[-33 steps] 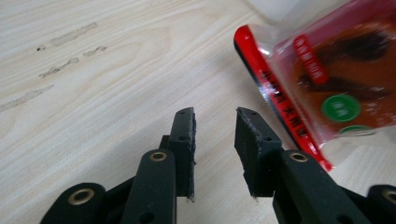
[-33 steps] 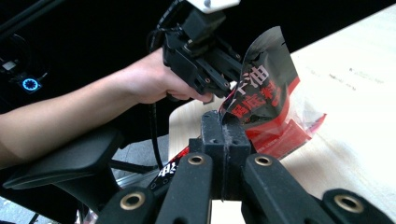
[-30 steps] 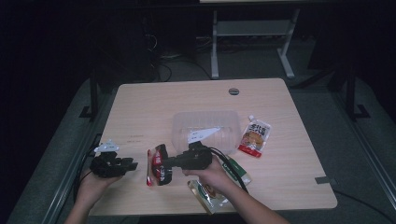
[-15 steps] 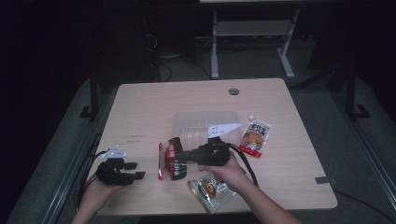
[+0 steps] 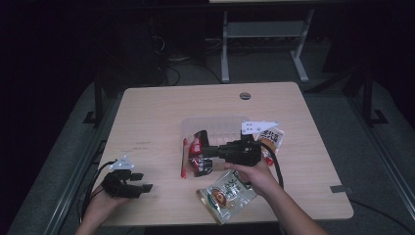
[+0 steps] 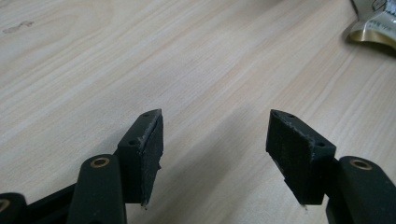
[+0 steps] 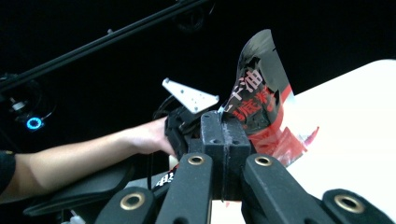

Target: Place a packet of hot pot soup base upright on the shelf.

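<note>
High view | right gripper (image 5: pixel 211 151) clamps black-and-red snack packet (image 5: pixel 199 155) beside clear tray (image 5: pixel 215 126) | left gripper (image 5: pixel 145 188) agape, idle | best lowered flat into tray

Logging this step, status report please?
Right gripper shut on black-red packet, beside clear tray. Left gripper open over table. Nothing blocking.

High view above table (image 5: pixel 147 112), claw views close, sharing tabletop

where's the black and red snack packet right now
In the high view the black and red packet hangs mid-table, pinched by the right gripper, just in front of the clear tray.
</note>
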`<control>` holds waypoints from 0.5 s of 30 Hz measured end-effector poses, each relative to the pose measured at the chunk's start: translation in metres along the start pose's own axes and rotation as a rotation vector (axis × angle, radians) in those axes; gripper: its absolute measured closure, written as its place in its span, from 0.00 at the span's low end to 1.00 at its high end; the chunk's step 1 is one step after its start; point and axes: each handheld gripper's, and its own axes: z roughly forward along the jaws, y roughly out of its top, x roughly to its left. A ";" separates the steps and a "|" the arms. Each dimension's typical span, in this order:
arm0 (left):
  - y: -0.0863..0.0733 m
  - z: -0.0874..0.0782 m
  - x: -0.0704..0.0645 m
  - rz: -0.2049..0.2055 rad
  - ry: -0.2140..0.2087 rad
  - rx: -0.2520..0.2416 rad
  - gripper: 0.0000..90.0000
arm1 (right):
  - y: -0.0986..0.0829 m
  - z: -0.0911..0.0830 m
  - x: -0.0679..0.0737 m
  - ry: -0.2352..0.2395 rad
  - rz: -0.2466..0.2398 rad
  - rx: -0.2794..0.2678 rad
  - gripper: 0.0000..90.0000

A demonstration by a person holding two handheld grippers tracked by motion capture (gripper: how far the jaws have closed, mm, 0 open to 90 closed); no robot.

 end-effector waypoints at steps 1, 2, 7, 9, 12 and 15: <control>0.000 0.000 0.000 0.007 0.000 0.001 0.39 | 0.002 -0.003 -0.001 -0.019 -0.003 -0.002 1.00; 0.000 0.001 -0.001 0.011 -0.003 0.000 0.39 | 0.003 -0.003 -0.002 -0.024 -0.008 -0.002 1.00; 0.000 0.002 -0.002 0.022 -0.007 -0.001 0.37 | 0.005 -0.004 -0.007 -0.042 -0.001 -0.012 1.00; 0.002 0.002 -0.002 0.028 -0.009 -0.004 0.37 | 0.006 -0.003 -0.010 -0.047 -0.004 -0.009 1.00; 0.004 0.003 -0.004 0.031 -0.012 -0.016 0.37 | 0.008 -0.001 -0.012 -0.059 -0.004 -0.004 1.00; 0.004 0.004 -0.006 0.036 -0.017 -0.019 0.37 | 0.012 0.001 -0.017 -0.081 -0.008 -0.008 1.00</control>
